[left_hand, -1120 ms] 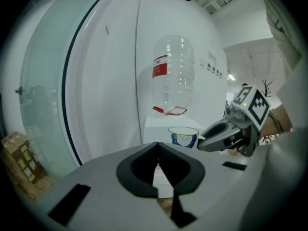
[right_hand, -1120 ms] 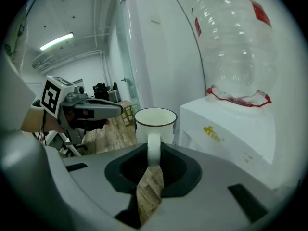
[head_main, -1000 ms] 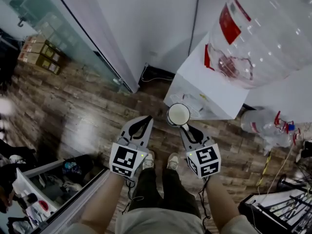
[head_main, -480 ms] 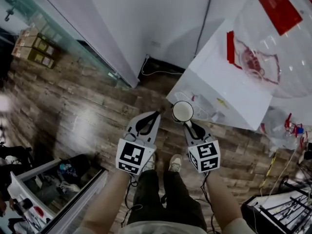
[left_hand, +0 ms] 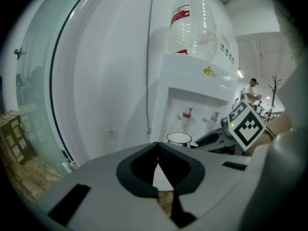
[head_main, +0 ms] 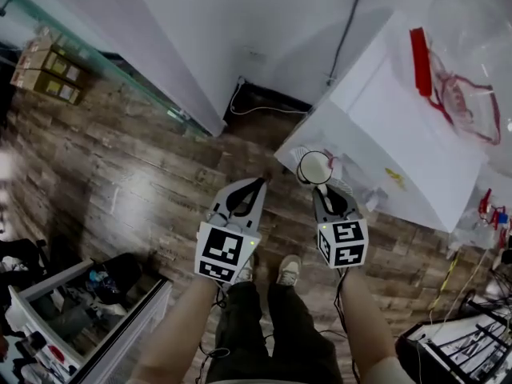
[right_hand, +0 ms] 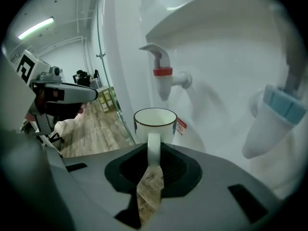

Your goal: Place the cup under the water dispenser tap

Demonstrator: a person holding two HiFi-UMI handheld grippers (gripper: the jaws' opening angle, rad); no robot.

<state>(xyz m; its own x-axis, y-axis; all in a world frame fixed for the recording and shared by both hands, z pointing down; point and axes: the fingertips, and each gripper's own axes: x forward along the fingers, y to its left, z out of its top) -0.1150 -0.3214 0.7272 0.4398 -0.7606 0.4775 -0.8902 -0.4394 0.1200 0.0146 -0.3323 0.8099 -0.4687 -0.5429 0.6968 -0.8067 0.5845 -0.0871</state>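
My right gripper (head_main: 320, 189) is shut on the handle of a white enamel cup (head_main: 314, 167) with a dark rim. The cup is upright and empty. In the right gripper view the cup (right_hand: 154, 121) hangs in front of the white water dispenser (right_hand: 231, 47), below and a little left of the red tap (right_hand: 163, 78); a blue tap (right_hand: 281, 105) is at the right. My left gripper (head_main: 260, 181) is shut and empty, left of the cup. From the left gripper view I see the cup (left_hand: 179, 138), the red tap (left_hand: 186, 113) and my left gripper (left_hand: 158, 146).
A large clear bottle (left_hand: 192, 25) tops the dispenser (head_main: 400, 126). A cable (head_main: 348, 30) runs down the white wall to the floor. Cardboard boxes (head_main: 44, 74) stand behind glass at far left. An open drawer unit (head_main: 48, 318) is at lower left, spare bottles (head_main: 488, 214) at right.
Both grippers have sunk and moved in towards the dispenser. The cup has gone from over the wooden floor to right in front of the taps.
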